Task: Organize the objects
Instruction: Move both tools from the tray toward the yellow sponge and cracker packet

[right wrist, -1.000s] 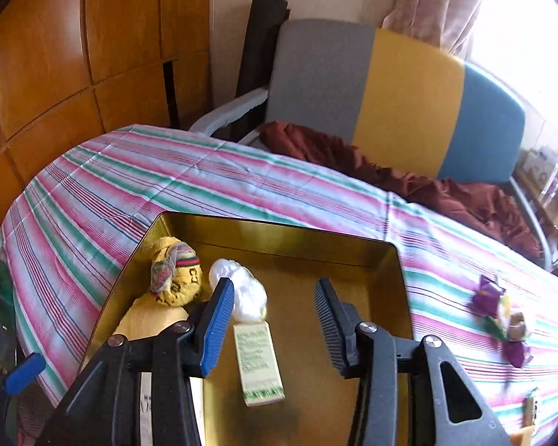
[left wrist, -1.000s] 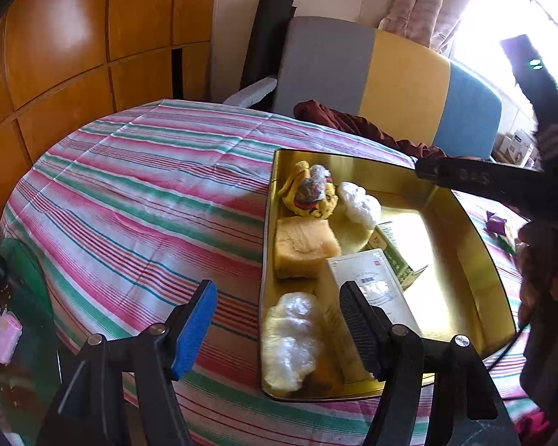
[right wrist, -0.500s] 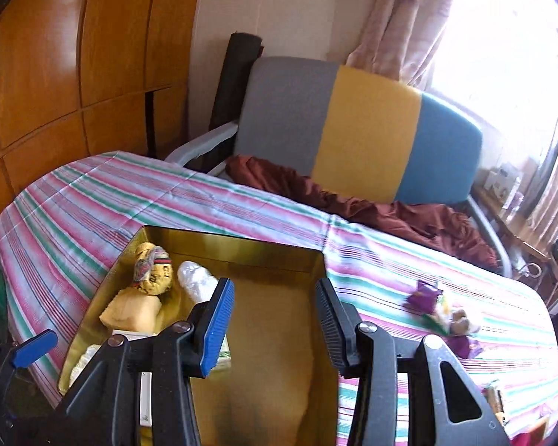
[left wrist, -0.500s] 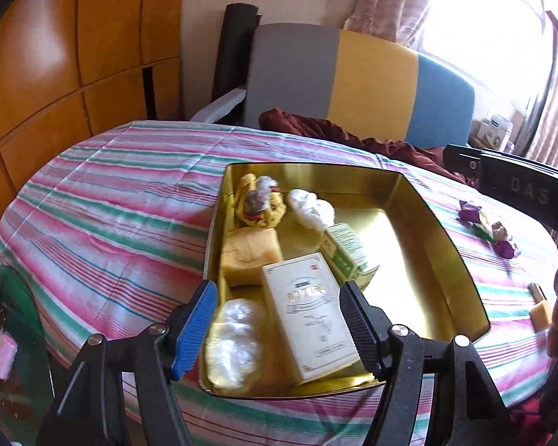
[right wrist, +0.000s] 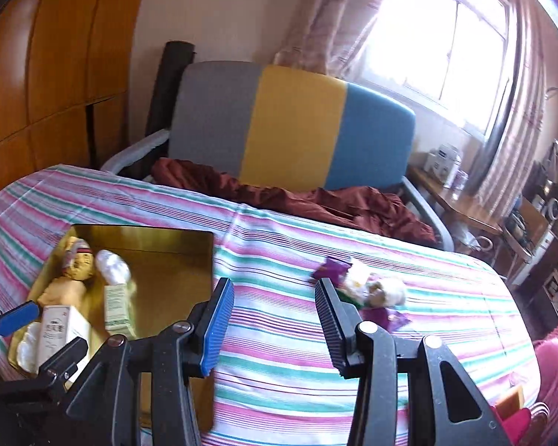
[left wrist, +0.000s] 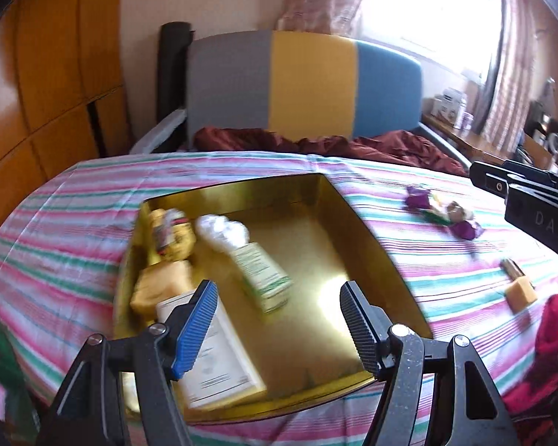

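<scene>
Left tool [left wrist: 279, 319] apart, empty, hovering over near edge of gold tray [left wrist: 368, 238]. Right tool [right wrist: 273, 325] apart, empty, above striped desk [right wrist: 279, 334]. Tray holds white box [left wrist: 219, 356], green carton [left wrist: 264, 271], doll [left wrist: 171, 230]. Purple wrappers [right wrist: 361, 290] lie right of tray.

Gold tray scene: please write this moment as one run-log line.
left gripper: open, empty | right gripper: open, empty | gold tray: holds boxes, packets | purple wrappers: on tablecloth

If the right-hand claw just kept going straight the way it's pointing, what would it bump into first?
Probably the striped tablecloth: the right gripper, open and empty, points at bare cloth between the gold tray and the purple flower bunch. The bunch lies just off its right finger; depth is hard to judge.
</scene>
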